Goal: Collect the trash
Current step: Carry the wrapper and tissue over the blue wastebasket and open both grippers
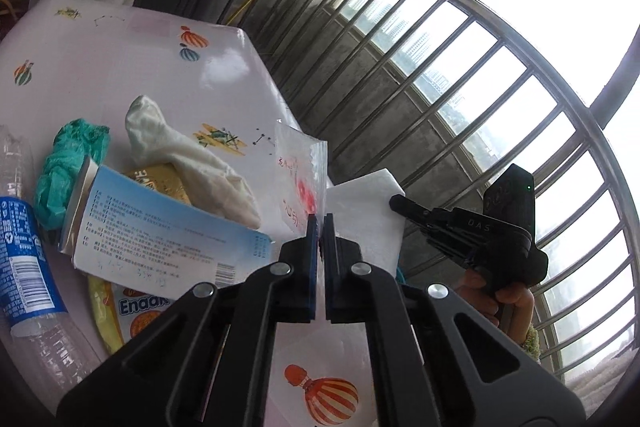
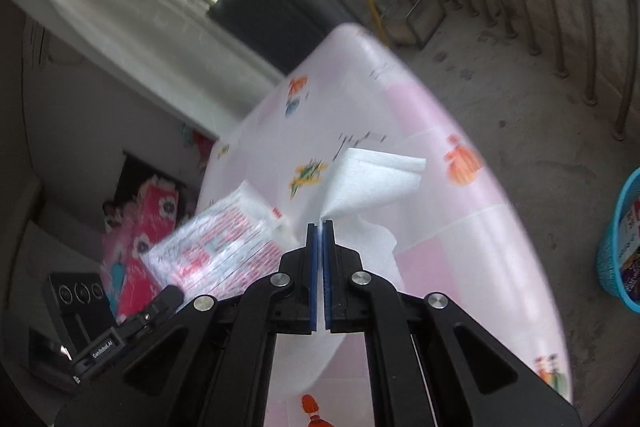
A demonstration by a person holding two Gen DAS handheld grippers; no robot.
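Left fingers pinch a clear bag, right fingers a white tissue; the table is blurred.

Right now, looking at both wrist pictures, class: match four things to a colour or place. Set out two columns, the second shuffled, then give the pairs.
Things:
1. crumpled bag
2. basket
3. white tissue
4. clear plastic bag

Colour or place:
A. pinched in the right gripper
B. turquoise, on the floor beside the table
C. pinched in the left gripper
D. green, lying on the table among the trash

Pairs: 1-D, 2-B, 3-A, 4-C
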